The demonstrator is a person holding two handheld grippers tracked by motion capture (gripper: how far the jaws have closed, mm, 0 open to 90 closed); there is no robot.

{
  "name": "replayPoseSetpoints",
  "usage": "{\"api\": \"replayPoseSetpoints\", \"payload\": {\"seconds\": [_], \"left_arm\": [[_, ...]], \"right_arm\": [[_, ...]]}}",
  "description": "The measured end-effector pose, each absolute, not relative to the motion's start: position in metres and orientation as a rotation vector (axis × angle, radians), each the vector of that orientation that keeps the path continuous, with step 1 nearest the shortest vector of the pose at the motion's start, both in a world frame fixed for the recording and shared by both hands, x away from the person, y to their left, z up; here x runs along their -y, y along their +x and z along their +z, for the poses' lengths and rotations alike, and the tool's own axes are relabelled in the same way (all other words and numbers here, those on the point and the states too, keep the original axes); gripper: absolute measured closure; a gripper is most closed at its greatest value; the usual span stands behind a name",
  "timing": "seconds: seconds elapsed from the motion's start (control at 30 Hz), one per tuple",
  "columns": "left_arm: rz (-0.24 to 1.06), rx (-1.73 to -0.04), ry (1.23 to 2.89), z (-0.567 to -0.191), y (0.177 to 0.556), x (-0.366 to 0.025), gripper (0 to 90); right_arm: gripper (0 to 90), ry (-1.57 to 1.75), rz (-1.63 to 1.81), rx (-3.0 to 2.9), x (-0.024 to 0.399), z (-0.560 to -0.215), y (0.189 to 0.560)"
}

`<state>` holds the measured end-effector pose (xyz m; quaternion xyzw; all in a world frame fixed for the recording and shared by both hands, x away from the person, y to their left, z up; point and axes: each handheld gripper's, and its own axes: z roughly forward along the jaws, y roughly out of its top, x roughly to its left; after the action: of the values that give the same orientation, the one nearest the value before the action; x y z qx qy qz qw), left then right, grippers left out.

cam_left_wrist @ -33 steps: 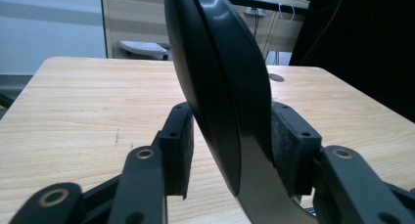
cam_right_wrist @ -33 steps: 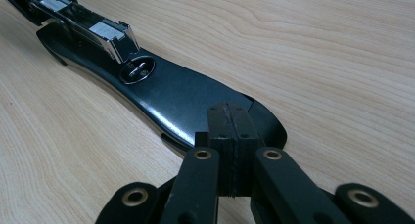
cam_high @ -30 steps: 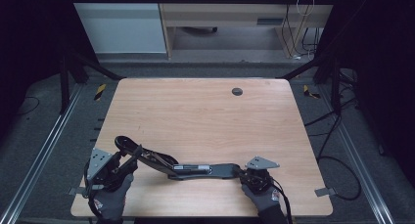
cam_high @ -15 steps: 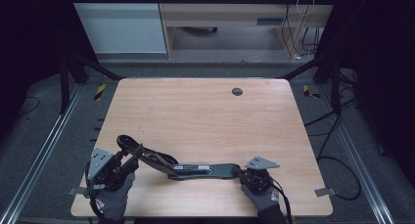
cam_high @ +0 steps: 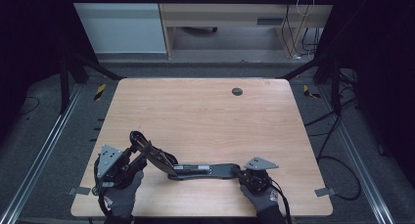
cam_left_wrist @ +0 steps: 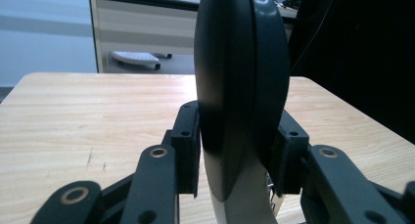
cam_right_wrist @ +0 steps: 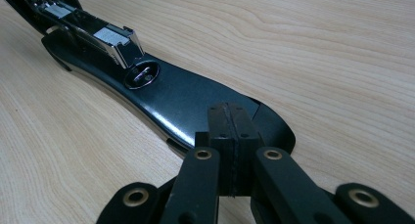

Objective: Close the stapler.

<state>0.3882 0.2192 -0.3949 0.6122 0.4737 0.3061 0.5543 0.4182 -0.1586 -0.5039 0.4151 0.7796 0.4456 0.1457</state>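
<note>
A black stapler (cam_high: 195, 169) lies swung open in the lower middle of the high view, near the front edge of the bench (cam_high: 205, 111). Its flat base runs toward the lower right, with the metal magazine (cam_right_wrist: 85, 28) lying along it, and its top arm (cam_high: 147, 150) slants up toward the lower left.

The left claw (cam_high: 131, 158) pinches the top arm, which stands tall between its pads in the middle of the left gripper view (cam_left_wrist: 240, 97). Its jaws have just been closing, and both pads touch the arm's sides.

The right claw (cam_high: 243, 171), at the lower right, is pressed together with its tips resting on the rounded end of the base (cam_right_wrist: 215, 101). Its pads meet with no gap, and nothing shows between them.

A small dark disc (cam_high: 237, 91) sits near the bench's far edge, in the upper middle.
</note>
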Motion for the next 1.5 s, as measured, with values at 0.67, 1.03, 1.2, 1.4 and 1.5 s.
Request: {"api": "replayPoseSetpoints", "payload": {"seconds": [0.67, 1.03, 1.2, 1.4, 1.5], "left_arm": [[0.841, -1.070, 1.501, -0.387, 0.387, -0.187, 61.9], [0.931, -1.034, 1.553, -0.385, 0.386, -0.163, 61.9], [0.965, -1.019, 1.561, -0.386, 0.385, -0.155, 61.9], [1.012, -0.989, 1.582, -0.387, 0.385, -0.144, 61.8], [1.037, -0.976, 1.592, -0.388, 0.384, -0.139, 61.9]], "right_arm": [[90.0, 1.198, 1.299, -2.248, 0.159, -0.504, 0.419], [90.0, 1.197, 1.299, -2.251, 0.159, -0.504, 0.419], [90.0, 1.198, 1.302, -2.254, 0.160, -0.504, 0.419], [90.0, 1.199, 1.303, -2.254, 0.160, -0.504, 0.419], [90.0, 1.200, 1.303, -2.254, 0.160, -0.504, 0.419]]}}
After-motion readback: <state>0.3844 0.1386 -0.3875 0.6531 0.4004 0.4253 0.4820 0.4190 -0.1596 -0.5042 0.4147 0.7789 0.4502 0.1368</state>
